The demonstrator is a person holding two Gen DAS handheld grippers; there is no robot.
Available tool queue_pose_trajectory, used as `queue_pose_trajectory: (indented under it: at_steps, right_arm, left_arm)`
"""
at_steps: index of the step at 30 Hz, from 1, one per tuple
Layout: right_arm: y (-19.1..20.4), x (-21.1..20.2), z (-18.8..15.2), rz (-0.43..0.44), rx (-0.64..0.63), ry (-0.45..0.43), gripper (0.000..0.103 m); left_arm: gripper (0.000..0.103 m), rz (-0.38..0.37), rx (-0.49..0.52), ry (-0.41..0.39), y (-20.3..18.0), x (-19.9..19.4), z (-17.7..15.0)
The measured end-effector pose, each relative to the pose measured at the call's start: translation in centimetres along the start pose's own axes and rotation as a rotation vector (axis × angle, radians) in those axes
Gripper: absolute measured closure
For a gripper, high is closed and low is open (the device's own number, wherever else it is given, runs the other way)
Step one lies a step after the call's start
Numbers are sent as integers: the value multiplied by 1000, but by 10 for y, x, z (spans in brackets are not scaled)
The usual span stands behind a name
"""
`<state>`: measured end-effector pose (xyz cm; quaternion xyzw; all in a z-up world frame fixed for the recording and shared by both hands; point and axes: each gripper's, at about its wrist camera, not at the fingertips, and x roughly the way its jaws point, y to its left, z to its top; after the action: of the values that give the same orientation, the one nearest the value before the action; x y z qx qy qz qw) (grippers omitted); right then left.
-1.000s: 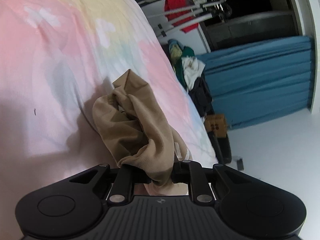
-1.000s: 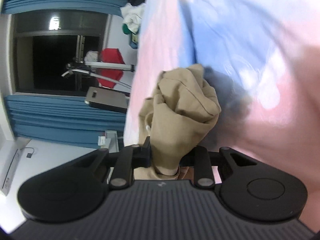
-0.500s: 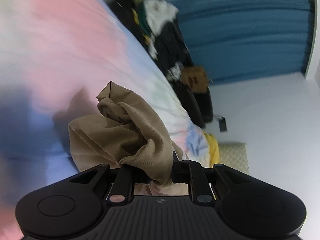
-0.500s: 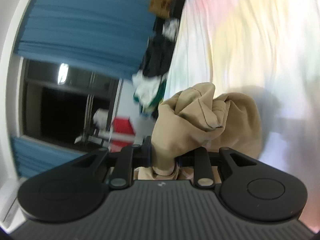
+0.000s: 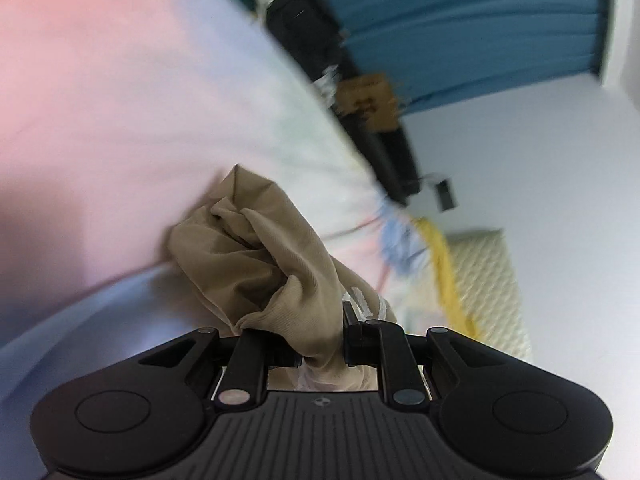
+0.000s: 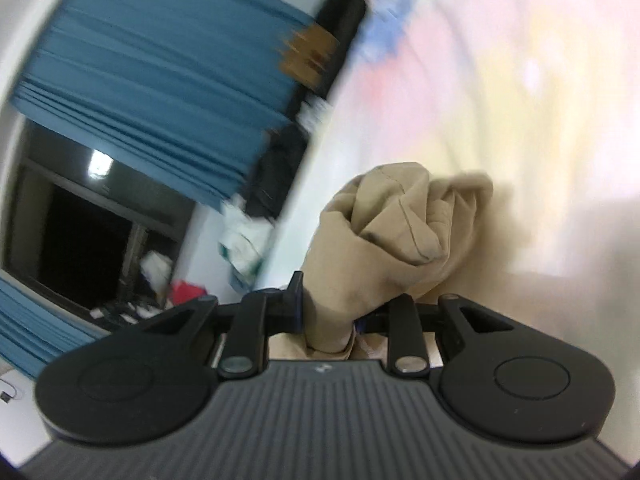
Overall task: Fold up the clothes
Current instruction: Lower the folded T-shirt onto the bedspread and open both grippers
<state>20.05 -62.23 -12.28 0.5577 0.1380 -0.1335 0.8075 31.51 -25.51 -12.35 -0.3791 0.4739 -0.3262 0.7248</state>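
Left gripper [image 5: 322,340] pinching bunched tan garment [image 5: 256,264]; right gripper [image 6: 328,316] pinching it too, over pastel bedsheet [image 5: 120,100].

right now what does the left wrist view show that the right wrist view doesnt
Only the left wrist view shows a yellow strip and a cream quilted pad past the bedsheet's edge, plus the left gripper shut on tan cloth. Only the right wrist view shows a dark window, something red beneath it, and the right gripper shut on tan cloth. Both show the tan garment, the pastel bedsheet, blue curtains, a brown box and a heap of dark clothes.
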Motion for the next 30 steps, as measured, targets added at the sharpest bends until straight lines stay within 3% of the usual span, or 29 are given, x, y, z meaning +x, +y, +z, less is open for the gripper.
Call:
queue_pose_trajectory:
  at_steps: [6, 10, 12, 15, 17, 19, 21, 23, 30]
  right_arm:
    - [-61, -17, -60, -96, 37, 92, 77]
    - [-71, -16, -67, -110, 76, 89, 75]
    - [-64, -17, -64, -132, 83, 102, 73]
    - [-47, -35, -62, -193, 67, 118, 72]
    - [-30, -53, -62, -255, 7, 108, 67]
    - [-13, -72, -62, -317, -55, 97, 66]
    - [13, -97, -63, -318, -166, 56, 56]
    - [34, -123, -62, -296, -237, 24, 39]
    - [98, -209, -70, -201, -441, -32, 30]
  left_arm:
    - [79, 71, 99, 48, 38, -9, -21]
    - [72, 124, 171, 59, 47, -19, -29]
    - [69, 162, 226, 54, 32, -31, -33]
    - [48, 215, 322, 48, 4, -56, -43]
    - [43, 254, 388, 46, -18, -75, -52]
    - [30, 304, 473, 27, -44, -96, -64]
    - [22, 333, 558, -7, -76, -114, -75]
    - [19, 346, 627, -39, -102, -138, -86]
    - [2, 380, 801, -165, -176, -211, -133]
